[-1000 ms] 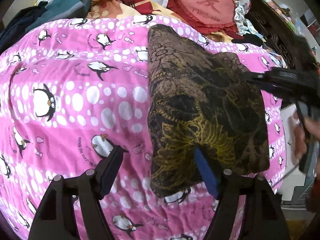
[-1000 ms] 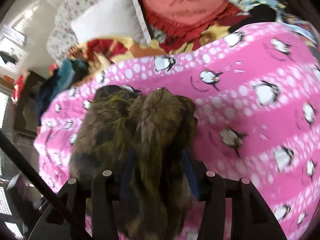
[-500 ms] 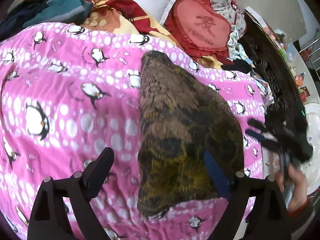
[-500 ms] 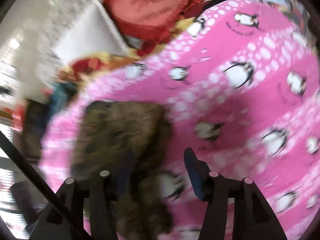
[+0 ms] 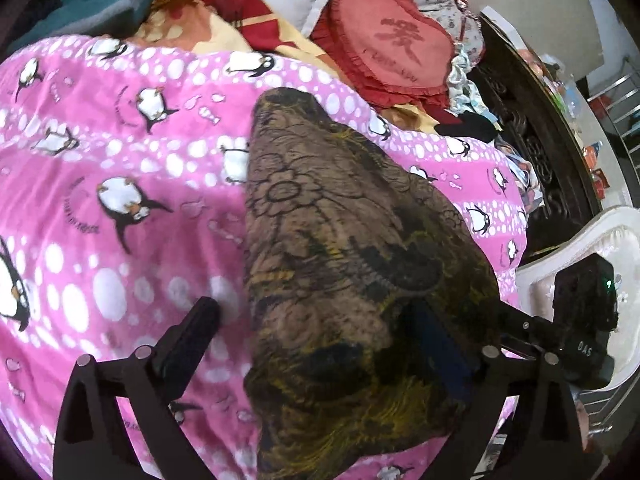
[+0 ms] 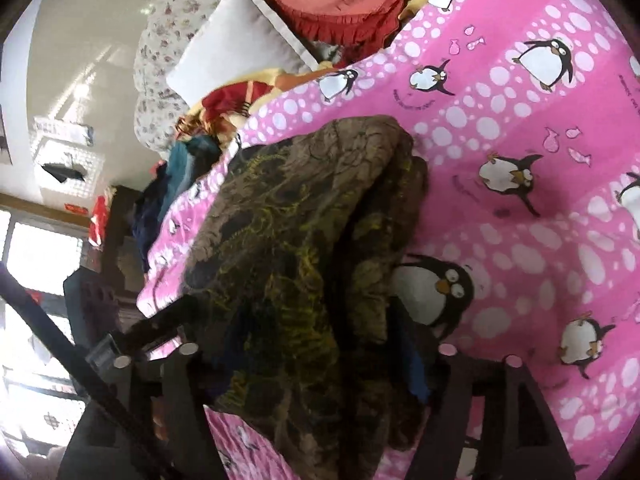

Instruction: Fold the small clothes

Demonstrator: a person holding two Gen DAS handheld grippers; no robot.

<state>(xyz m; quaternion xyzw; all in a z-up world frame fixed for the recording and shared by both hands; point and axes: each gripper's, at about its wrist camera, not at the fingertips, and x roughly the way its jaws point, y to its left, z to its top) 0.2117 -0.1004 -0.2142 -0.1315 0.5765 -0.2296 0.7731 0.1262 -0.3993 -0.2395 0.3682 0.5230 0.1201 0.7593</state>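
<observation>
Fold done, I judge: both claws, left (image 5: 320, 344) and right (image 6: 304, 340), opening, straddling the brown-and-yellow patterned cloth garment (image 5: 340, 260) ungripped; next I smooth it

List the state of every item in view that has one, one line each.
Brown patterned garment: folded, lying flat on the blanket, not clamped.
Left gripper: jaws opening, straddling the garment's near edge, pads off the cloth.
Right gripper: jaws opening, garment between the fingers, not pinched.
Pink penguin blanket: spread out under the garment.
Red heart cushion: lying behind the blanket against the pillows.
</observation>
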